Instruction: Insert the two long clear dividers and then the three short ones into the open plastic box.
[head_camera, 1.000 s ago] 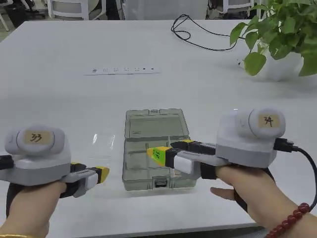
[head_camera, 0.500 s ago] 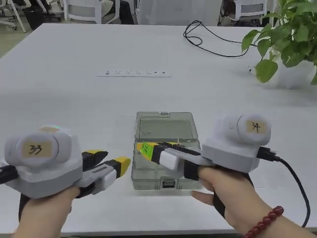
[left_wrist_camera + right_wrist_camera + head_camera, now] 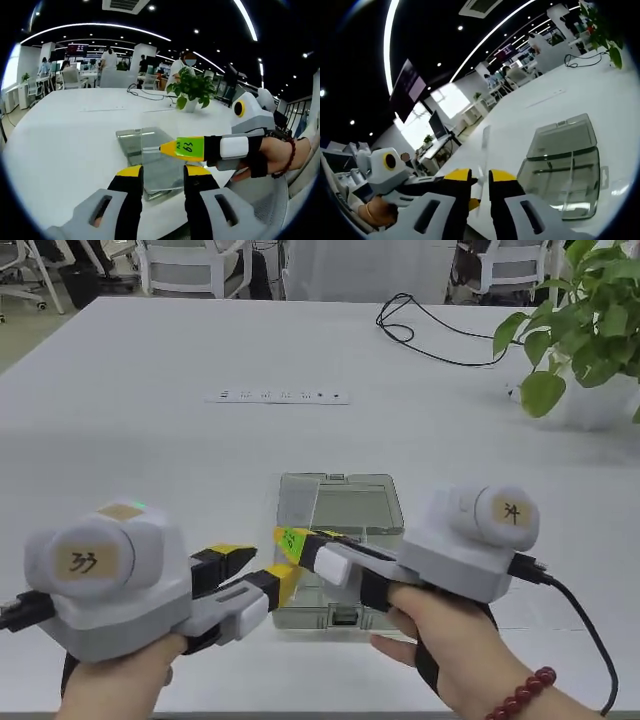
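- Clear divider (image 3: 484,142) is pinched in our right gripper (image 3: 480,175). The two yellow-tipped jaws are pressed close on its lower end. In the right gripper view the sheet shows edge-on as a thin pale strip rising straight away from them.
- Our left gripper (image 3: 164,172) grasps nothing. Its jaws stand apart, aimed across at the divider and at the right gripper's tip.
- In the left gripper view the divider stands upright on edge, with the right gripper's tip coming to it from the right. We cannot tell whether it is a long one or a short one.
- Below it lies the open plastic box (image 3: 340,618), near the middle of the desk's near edge, with its lid (image 3: 355,502) folded back toward the far edge. The right gripper reaches in from the right, its tip over the left part of the tray.
- Faint lines cross the tray in the right gripper view. We cannot say whether they are slots or dividers already seated.
- As we judge it, the coming move turns on the divider's long axis, which points up and away from the tray. It must be tipped level and lined up with a slot before we lower it. The left gripper is nearer to the free end and could steady it.
- Farther out on the desk (image 3: 120,440), a power strip (image 3: 277,396) lies toward the far edge and a potted plant (image 3: 585,310) stands at the far right corner.
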`<state>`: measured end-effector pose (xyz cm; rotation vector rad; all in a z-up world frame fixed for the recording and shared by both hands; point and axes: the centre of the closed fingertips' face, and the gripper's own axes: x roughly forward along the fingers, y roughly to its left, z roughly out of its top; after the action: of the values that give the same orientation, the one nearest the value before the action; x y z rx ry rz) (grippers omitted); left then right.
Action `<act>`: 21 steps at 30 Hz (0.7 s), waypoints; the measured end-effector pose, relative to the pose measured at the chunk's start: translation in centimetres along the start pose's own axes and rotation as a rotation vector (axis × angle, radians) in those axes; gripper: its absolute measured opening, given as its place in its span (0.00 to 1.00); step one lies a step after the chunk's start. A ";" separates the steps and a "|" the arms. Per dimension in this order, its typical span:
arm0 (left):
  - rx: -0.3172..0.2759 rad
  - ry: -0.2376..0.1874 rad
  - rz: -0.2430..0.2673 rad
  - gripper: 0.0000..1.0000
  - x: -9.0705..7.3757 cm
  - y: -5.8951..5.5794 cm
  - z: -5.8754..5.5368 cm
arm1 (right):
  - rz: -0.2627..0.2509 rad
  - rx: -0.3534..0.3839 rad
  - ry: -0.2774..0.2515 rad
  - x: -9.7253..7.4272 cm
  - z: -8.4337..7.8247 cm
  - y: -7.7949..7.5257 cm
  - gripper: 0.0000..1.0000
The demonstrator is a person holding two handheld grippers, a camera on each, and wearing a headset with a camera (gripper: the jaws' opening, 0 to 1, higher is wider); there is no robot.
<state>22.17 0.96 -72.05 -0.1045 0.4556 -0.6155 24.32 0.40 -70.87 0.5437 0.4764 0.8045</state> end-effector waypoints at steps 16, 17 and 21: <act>-0.050 0.008 -0.027 0.30 0.0 -0.8 -0.1 | 0.003 0.074 -0.005 -0.2 -0.1 -0.1 0.07; -0.051 0.011 -0.029 0.30 0.0 -0.9 -0.1 | 0.003 0.075 -0.003 -0.2 -0.1 -0.1 0.07; -0.040 0.010 -0.036 0.31 0.0 -0.9 0.0 | 0.002 0.083 0.001 -0.1 0.1 -0.2 0.06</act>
<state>21.64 0.22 -71.85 -0.1480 0.4766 -0.6429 24.38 0.18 -70.87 0.6201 0.5122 0.7893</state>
